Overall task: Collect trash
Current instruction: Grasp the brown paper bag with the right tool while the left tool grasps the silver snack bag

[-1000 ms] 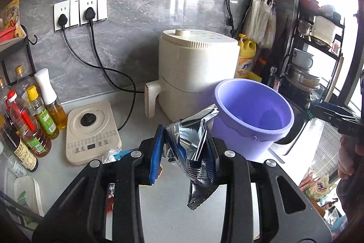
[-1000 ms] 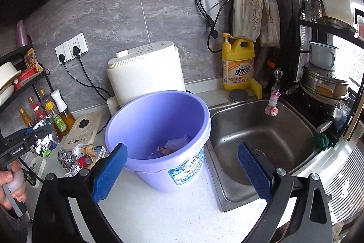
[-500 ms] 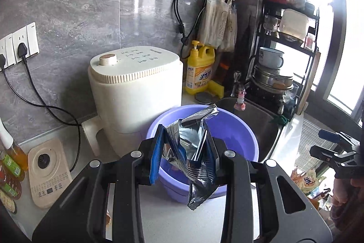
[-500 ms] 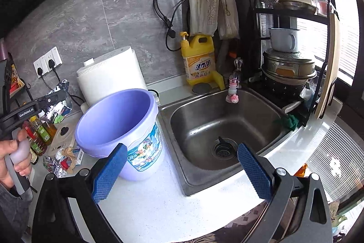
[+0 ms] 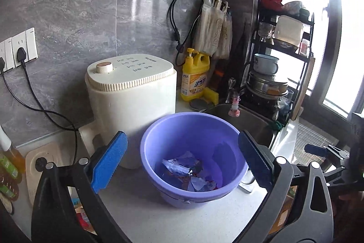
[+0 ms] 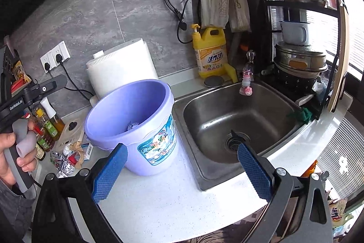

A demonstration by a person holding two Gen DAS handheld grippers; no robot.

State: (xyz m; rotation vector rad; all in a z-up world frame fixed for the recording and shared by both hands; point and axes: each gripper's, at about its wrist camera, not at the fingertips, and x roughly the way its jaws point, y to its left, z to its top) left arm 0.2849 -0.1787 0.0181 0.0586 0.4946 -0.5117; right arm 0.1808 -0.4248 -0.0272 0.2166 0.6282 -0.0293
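Silver wrapper (image 5: 182, 166), a moment ago pinched in the left tongs (image 5: 180, 159), now lies in the bucket (image 5: 159, 129) at lower centre; both left and right tongs (image 6: 182, 172) are spread and empty, while more trash (image 6: 68, 158) waits on the surface (image 6: 173, 197) at lower left.

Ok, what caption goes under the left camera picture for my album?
Open left gripper above the purple bucket, crumpled wrappers lying inside.

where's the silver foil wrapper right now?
In the left wrist view the silver foil wrapper lies at the bottom of the purple bucket among other scraps, below the open left gripper. The bucket stands between the white appliance and the sink.
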